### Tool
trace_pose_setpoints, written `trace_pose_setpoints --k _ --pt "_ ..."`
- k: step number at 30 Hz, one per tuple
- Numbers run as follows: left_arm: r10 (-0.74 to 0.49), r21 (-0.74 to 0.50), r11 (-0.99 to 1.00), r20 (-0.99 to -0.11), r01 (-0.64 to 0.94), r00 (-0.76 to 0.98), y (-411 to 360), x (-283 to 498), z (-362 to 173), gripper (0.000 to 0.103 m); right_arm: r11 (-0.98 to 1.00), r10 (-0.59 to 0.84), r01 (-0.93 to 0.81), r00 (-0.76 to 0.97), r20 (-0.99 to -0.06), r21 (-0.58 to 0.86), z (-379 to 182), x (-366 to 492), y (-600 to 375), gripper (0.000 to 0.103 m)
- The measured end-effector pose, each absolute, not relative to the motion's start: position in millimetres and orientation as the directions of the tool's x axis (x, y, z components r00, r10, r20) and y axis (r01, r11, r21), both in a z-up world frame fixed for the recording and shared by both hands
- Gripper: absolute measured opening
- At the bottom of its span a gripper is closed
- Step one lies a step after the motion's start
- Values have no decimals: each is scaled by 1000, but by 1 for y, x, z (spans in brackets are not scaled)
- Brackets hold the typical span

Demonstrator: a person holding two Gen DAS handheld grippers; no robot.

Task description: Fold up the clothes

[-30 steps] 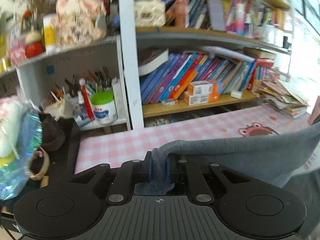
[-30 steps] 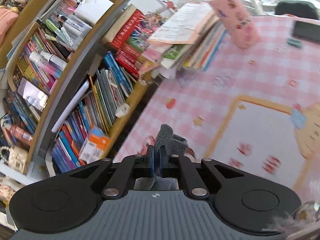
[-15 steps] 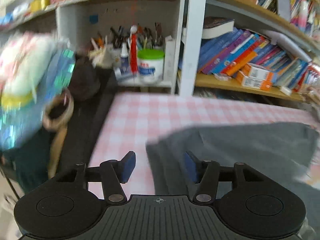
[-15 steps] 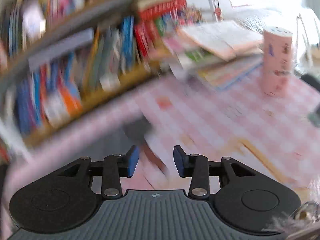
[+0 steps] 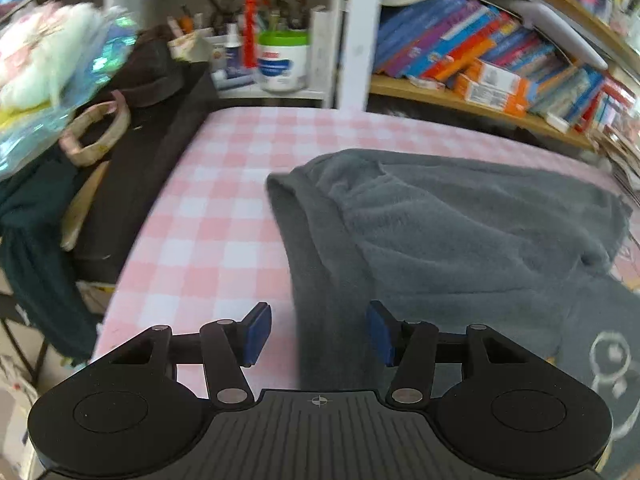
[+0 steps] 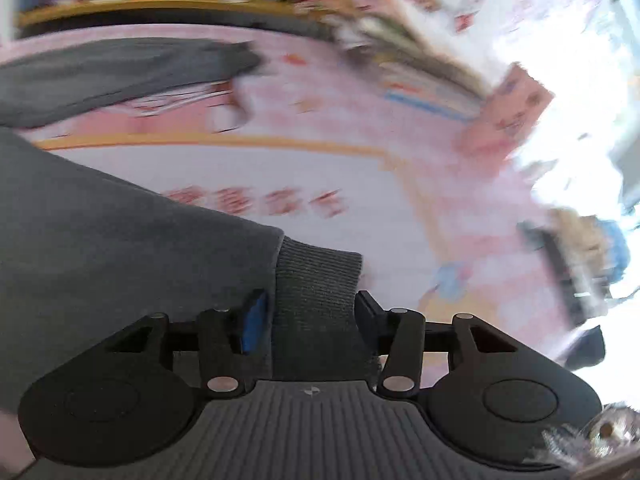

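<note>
A grey fleece sweatshirt [image 5: 460,232] lies spread on the pink checked tablecloth [image 5: 216,216]. My left gripper [image 5: 318,332] is open, its blue pads on either side of the garment's left edge, low over the cloth. In the right wrist view the same sweatshirt [image 6: 100,248] lies at the left, and its ribbed cuff [image 6: 316,280] sits between the open jaws of my right gripper [image 6: 308,320]. The pads do not press on the cuff. The right wrist view is blurred by motion.
A bookshelf [image 5: 500,52] with books stands behind the table. A white jar with a green lid [image 5: 283,60] and pens stand in a cubby. Dark bags [image 5: 152,120] lie at the table's left edge. A pink cup [image 6: 508,108] and stacked papers stand far right.
Both grippers have opened and let go of the sweatshirt, which now lies on the table. Both have dropped low over the cloth, and the right one has swung round to the cuff.
</note>
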State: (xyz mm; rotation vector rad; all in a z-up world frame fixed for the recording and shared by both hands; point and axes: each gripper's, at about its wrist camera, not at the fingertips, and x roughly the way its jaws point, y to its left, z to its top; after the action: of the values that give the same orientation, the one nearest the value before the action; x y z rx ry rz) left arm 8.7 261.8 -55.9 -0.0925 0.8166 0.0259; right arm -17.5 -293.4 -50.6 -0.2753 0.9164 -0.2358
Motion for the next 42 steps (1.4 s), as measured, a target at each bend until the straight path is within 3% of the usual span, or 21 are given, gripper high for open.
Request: trace_pose_setpoints --k 2,4,6,9,12,14,19,25,29,37,42 --pt "-36 -71 997 -748 -26 663 254 11 -61 52 917 -385 151 577 -720 -369 -53 -3 -299 38" --pt "-52 -82 996 -746 -14 664 250 9 -65 40 936 -343 149 579 -740 -318 -51 5 -301 36" --pt "-114 -139 990 -738 16 666 251 6 -64 0 947 -312 127 586 -748 -296 -50 5 -297 37" --pt "-18 -40 999 -723 -17 691 259 1 -56 0 938 -332 120 585 -740 -325 -53 -1 -288 37" --pt "65 -104 975 -713 -196 698 310 -4 -49 0 957 -282 111 580 -764 -269 -49 -7 -285 39" --pt "101 -91 968 -712 -234 695 327 -10 -45 0 969 -236 85 580 -779 -230 -48 -12 -280 38" --pt "-125 -275 958 -666 -86 736 300 -22 -38 5 973 -219 72 591 -776 -220 -49 -16 -267 40" --pt "-161 -213 977 -709 10 686 245 -9 -59 17 973 -222 82 578 -785 -215 -46 -16 -267 44" --pt "-83 -122 992 -728 -10 681 236 -8 -63 37 973 -227 95 573 -788 -211 -46 -22 -272 46" --pt "-113 -148 989 -707 11 698 243 7 -65 38 976 -216 117 573 -791 -182 -48 -31 -278 47" --pt "-164 -195 980 -690 37 705 244 23 -64 33 976 -219 116 571 -791 -186 -47 -31 -277 46"
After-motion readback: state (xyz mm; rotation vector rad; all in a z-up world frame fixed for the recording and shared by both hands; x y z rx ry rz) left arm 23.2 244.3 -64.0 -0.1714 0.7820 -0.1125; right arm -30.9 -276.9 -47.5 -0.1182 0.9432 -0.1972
